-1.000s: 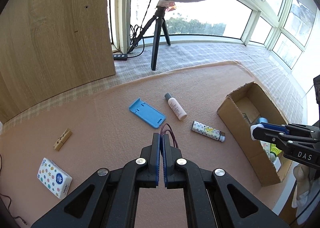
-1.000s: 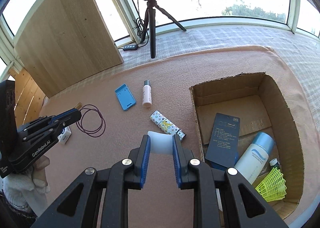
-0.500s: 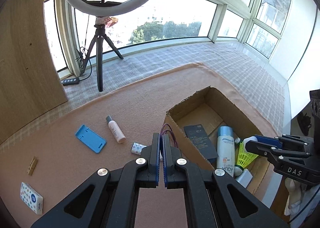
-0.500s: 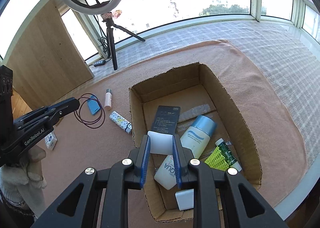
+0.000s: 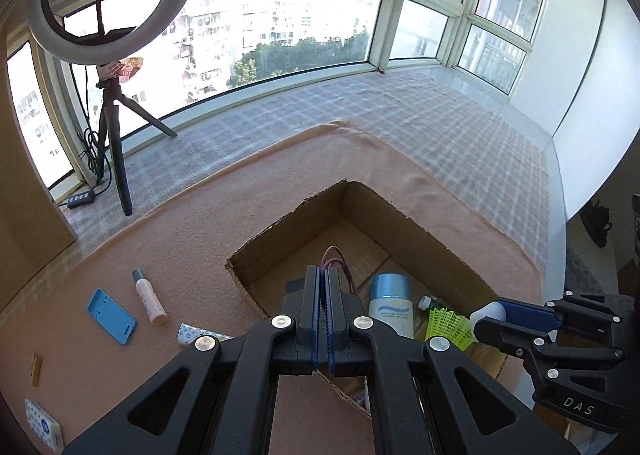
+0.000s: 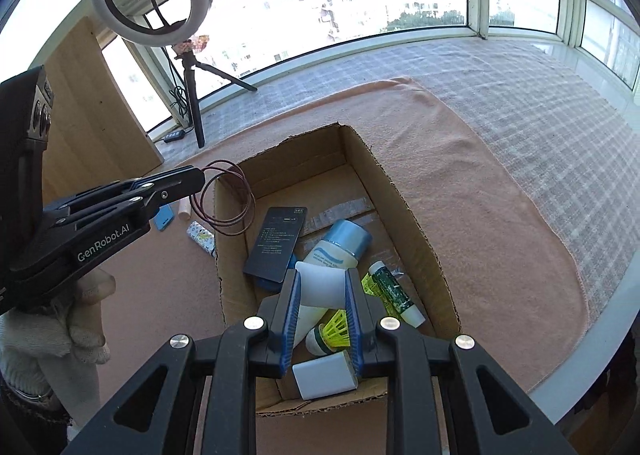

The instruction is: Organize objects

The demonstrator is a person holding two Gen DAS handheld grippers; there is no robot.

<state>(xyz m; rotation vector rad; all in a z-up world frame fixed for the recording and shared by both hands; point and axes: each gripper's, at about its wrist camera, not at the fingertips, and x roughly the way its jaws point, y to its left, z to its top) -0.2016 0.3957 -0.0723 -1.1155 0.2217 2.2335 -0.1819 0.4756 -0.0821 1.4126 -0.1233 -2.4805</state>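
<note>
My left gripper (image 5: 323, 275) is shut on a dark red wire loop (image 6: 224, 199), which hangs over the left wall of the open cardboard box (image 6: 416, 223); the loop's tip shows past its fingers in the left wrist view (image 5: 334, 257). My right gripper (image 6: 322, 279) is shut on a white bottle (image 6: 320, 287) above the box's near end. It also shows at the right of the left wrist view (image 5: 490, 313). In the box lie a dark card (image 6: 276, 243), a blue-capped bottle (image 6: 340, 243), a yellow shuttlecock (image 6: 334, 331), a green tube (image 6: 394, 293) and a white block (image 6: 324, 375).
On the pink blanket (image 5: 180, 239) left of the box lie a blue phone case (image 5: 111, 315), a small pink bottle (image 5: 150, 297), a patterned tube (image 5: 200, 335), a wooden clothespin (image 5: 37, 369) and a tissue pack (image 5: 44, 423). A ring light tripod (image 5: 116, 143) stands by the window.
Both grippers moved right, from over the blanket to over the box. The wire loop now hangs at the box's left wall, and the white bottle is above the box's contents.
</note>
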